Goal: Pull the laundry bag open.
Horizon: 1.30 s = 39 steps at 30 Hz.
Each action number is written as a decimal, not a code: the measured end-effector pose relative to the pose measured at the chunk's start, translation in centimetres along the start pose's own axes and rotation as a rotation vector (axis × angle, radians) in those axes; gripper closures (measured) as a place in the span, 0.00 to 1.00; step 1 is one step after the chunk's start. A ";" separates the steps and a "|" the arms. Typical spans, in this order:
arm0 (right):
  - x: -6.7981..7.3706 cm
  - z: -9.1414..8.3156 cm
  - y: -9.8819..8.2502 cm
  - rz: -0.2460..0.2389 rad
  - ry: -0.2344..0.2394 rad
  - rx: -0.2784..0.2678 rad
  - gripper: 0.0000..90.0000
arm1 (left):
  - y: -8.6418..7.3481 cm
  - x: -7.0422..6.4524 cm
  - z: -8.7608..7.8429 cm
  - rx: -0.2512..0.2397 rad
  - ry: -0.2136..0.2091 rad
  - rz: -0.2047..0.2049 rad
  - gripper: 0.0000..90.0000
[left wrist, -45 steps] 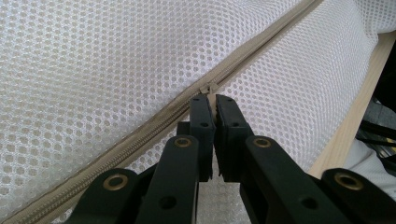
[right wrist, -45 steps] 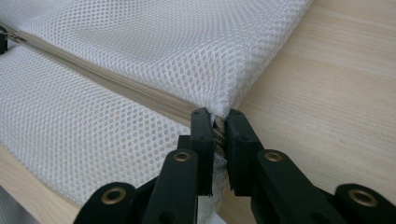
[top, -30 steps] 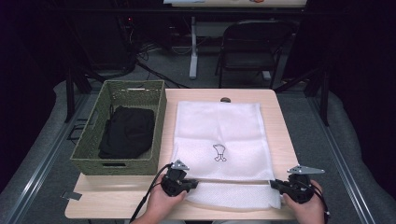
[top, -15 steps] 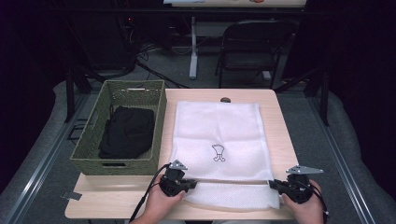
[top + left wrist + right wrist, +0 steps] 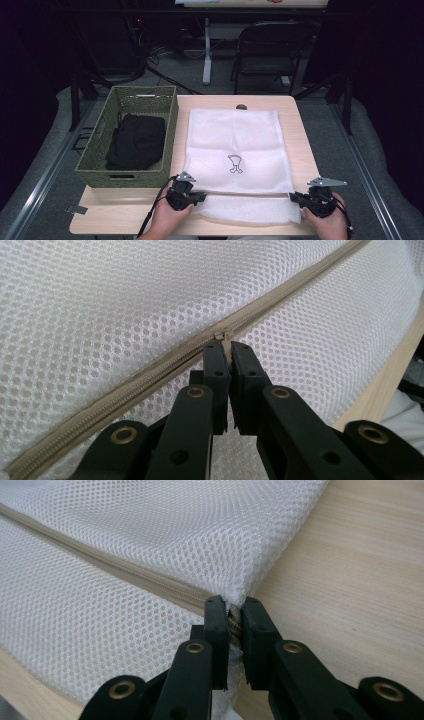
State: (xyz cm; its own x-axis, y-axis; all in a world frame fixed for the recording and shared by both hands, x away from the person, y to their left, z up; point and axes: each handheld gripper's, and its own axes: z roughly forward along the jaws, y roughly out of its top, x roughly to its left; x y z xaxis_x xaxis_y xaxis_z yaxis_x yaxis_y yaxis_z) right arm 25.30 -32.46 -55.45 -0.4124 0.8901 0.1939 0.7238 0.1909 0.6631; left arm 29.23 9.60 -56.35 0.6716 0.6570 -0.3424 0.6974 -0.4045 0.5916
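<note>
Claws pinch honeycomb-mesh bag's ribbed zipper

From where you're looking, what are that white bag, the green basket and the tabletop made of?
The white bag looks like soft synthetic mesh: the gripper views show a honeycomb of small holes, with a beige zipper sewn across it. The green basket appears to be woven fibre or cord, matte, with a plaited texture. The tabletop looks like pale wood or wood-look laminate, with faint grain lines.
</note>
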 end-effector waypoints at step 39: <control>-1.1 -0.3 -0.2 0.020 -0.040 -0.002 0.92 | -3.6 2.9 -5.2 -0.029 0.141 -0.053 0.97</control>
State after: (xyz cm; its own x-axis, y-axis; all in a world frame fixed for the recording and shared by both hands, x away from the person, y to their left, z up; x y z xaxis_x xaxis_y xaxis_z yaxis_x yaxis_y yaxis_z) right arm 25.46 -33.59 -55.58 -0.3755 0.9096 0.1780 0.7307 0.1724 0.6606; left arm 27.38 16.23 -55.67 0.5909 0.7604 -0.2695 0.7222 -0.3496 0.5969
